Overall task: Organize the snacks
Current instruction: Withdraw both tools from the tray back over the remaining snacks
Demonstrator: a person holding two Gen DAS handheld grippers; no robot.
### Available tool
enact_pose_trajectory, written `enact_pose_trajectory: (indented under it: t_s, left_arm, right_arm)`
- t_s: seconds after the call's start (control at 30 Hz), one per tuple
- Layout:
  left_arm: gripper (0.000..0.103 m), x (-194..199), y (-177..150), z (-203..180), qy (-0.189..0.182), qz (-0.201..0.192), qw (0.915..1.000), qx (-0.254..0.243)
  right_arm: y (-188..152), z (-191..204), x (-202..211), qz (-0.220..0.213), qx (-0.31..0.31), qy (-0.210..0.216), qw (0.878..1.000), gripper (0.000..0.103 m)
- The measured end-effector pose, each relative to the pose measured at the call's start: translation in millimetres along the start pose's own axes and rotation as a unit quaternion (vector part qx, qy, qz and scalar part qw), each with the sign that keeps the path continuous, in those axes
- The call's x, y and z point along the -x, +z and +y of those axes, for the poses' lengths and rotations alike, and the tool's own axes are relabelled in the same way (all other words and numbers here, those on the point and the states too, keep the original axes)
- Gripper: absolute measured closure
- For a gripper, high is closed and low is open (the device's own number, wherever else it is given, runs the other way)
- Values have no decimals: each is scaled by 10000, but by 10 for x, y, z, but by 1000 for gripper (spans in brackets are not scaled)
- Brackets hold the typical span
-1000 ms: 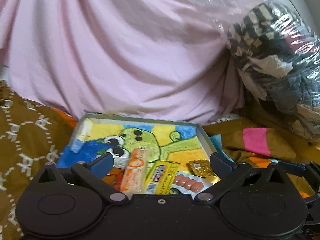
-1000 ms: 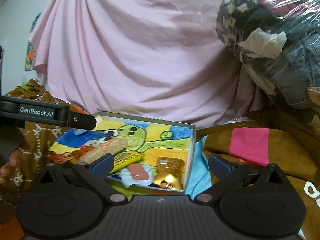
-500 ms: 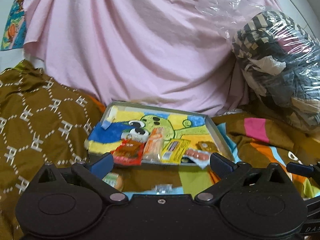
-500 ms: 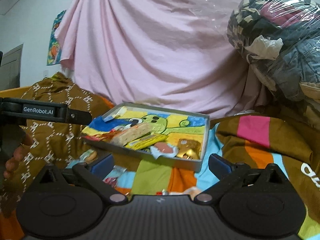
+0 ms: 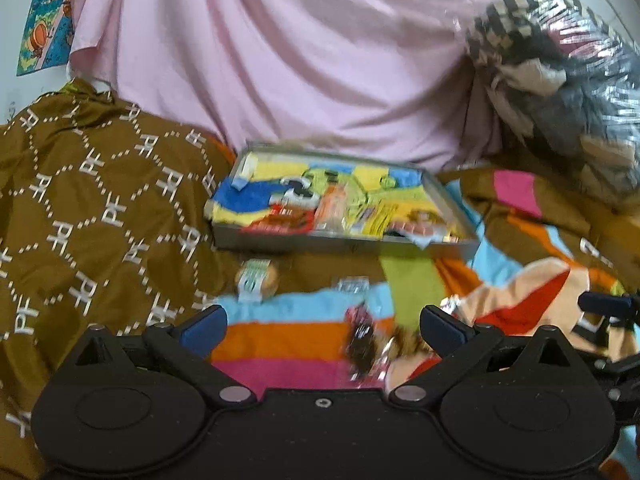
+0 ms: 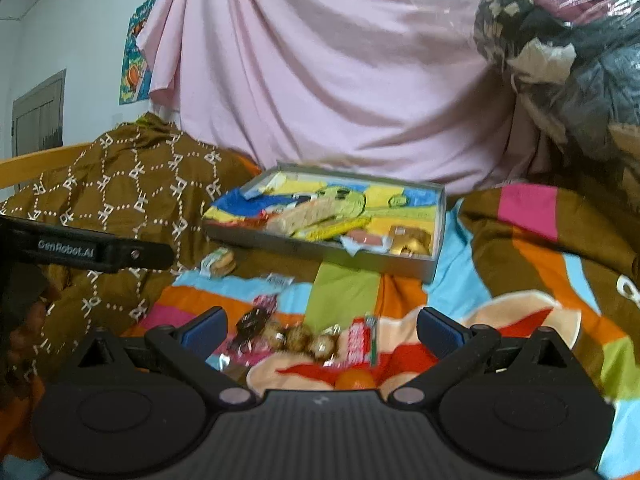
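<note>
My right gripper hangs open and empty, as does my left gripper. Loose snacks lie just ahead between the right fingers, short of the tray.

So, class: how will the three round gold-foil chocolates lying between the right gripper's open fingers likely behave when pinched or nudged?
The gold-foil chocolates look ball-shaped, so a nudge would probably roll them, though the soft striped blanket may damp that. Their crinkled foil could slip against the right gripper. They seem small and probably light; a hard squeeze might dent them.
</note>
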State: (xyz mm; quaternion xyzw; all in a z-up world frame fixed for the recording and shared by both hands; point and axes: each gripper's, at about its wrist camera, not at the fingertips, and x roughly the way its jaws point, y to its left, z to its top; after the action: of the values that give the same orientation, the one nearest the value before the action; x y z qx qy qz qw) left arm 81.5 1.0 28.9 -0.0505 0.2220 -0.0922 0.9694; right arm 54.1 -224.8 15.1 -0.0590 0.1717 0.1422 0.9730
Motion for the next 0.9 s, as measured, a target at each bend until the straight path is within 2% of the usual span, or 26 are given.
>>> enact_pose_trajectory:
  t_s: [0.4, 0.67, 0.9]
  left_arm:
    - [1, -71, -367, 83, 187, 614, 9978, -140]
    - [1, -179, -456, 175, 214, 887, 9958, 30]
    - [1, -243, -494, 198, 95, 1020, 9947, 115]
  right_arm:
    - [-275, 140, -105, 677, -66, 62, 9977, 0]
    - [-437, 166, -218, 1027, -204, 60, 9945, 0]
    - [-514, 184, -317, 1236, -281, 28, 9919, 0]
